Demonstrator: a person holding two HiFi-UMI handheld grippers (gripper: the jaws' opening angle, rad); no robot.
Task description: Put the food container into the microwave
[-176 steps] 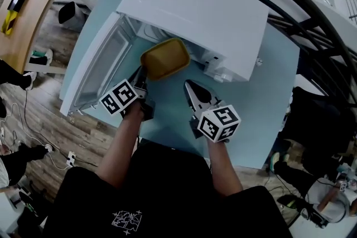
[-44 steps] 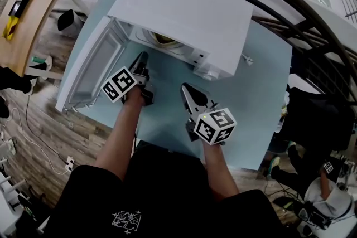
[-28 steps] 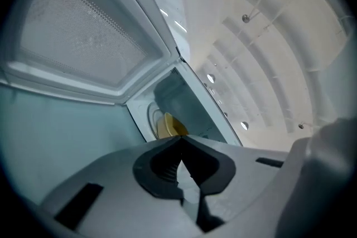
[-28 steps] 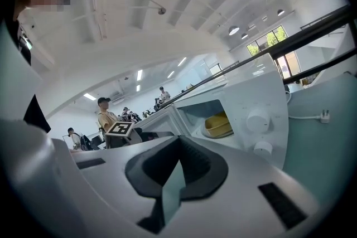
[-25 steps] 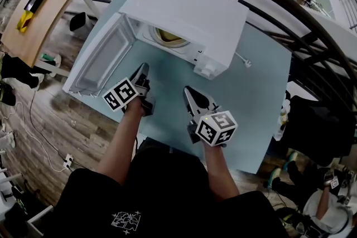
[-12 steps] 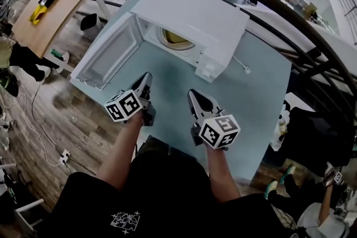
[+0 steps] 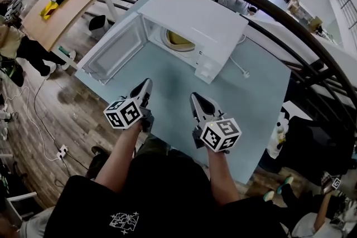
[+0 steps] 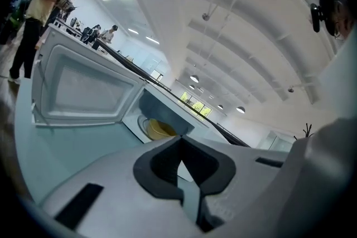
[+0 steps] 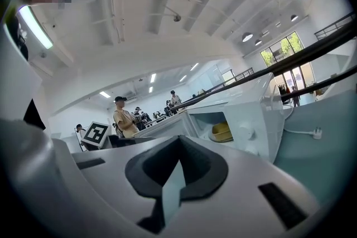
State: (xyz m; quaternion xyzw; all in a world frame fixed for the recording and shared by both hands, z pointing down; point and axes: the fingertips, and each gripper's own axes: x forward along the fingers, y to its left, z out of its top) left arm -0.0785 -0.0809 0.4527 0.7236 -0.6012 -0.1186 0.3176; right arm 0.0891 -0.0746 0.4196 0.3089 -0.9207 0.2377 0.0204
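So the yellow plastic food container (image 7: 179,38) sits inside the white microwave (image 7: 195,11), left tongs (image 7: 145,84) and right tongs (image 7: 196,98) both pressed together, empty — I'd judge its open door (image 7: 114,47) needs swinging shut.

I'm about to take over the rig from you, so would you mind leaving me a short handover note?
Left gripper: jaws shut, empty, over the near edge of the table.
Right gripper: jaws shut, empty, alongside it.
Yellow food container: inside the microwave.
Done: the container is in.
Left: the microwave door stands open; closing it is probably all that remains, if wanted.
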